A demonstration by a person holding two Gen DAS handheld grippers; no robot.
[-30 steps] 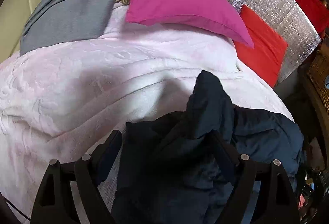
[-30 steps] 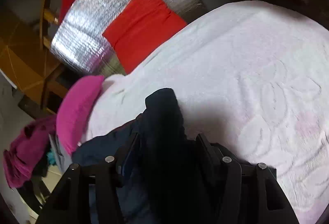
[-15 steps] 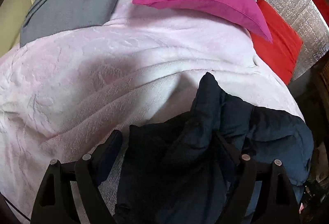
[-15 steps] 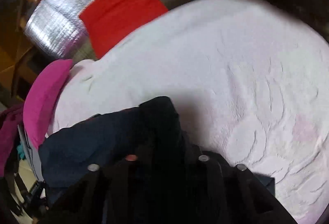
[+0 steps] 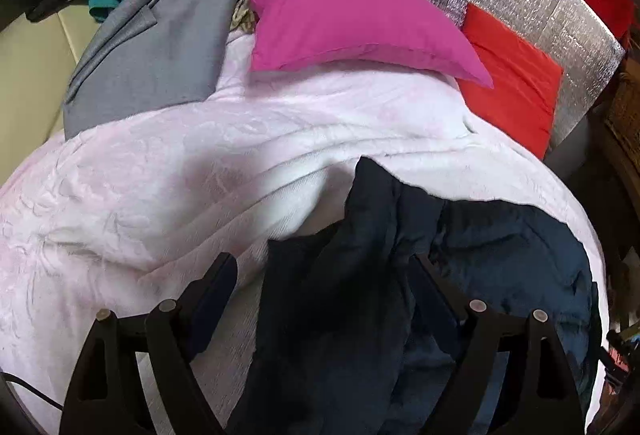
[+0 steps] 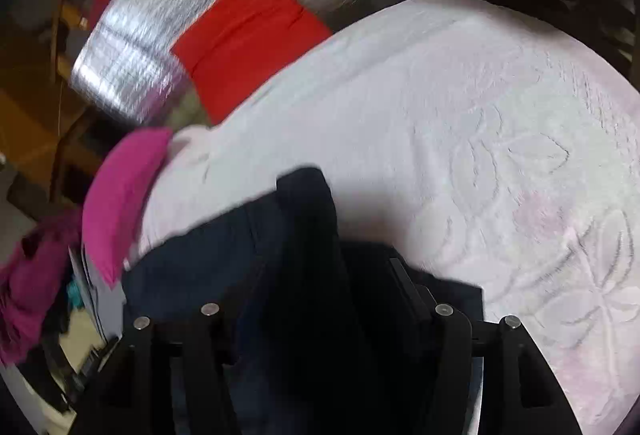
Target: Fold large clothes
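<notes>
We saw a dark navy quilted jacket (image 5: 500, 247) bunched on the pale pink embossed blanket (image 5: 160, 195). The left gripper (image 5: 324, 275) stood released astride it; the right gripper (image 6: 320, 275) was opening around a fold. A magenta pillow (image 5: 352, 15) lay beyond.

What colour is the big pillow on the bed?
Bright magenta pink, a plain soft fabric pillow, shown best in the left wrist view.

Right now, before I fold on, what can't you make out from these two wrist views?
- Left wrist: the dark navy padded jacket runs off the bottom edge; its full shape is unknown.
- Right wrist: motion blur; the jacket hides the right gripper fingertips, grip unclear.
- Left gripper: right finger buried in fabric.
</notes>
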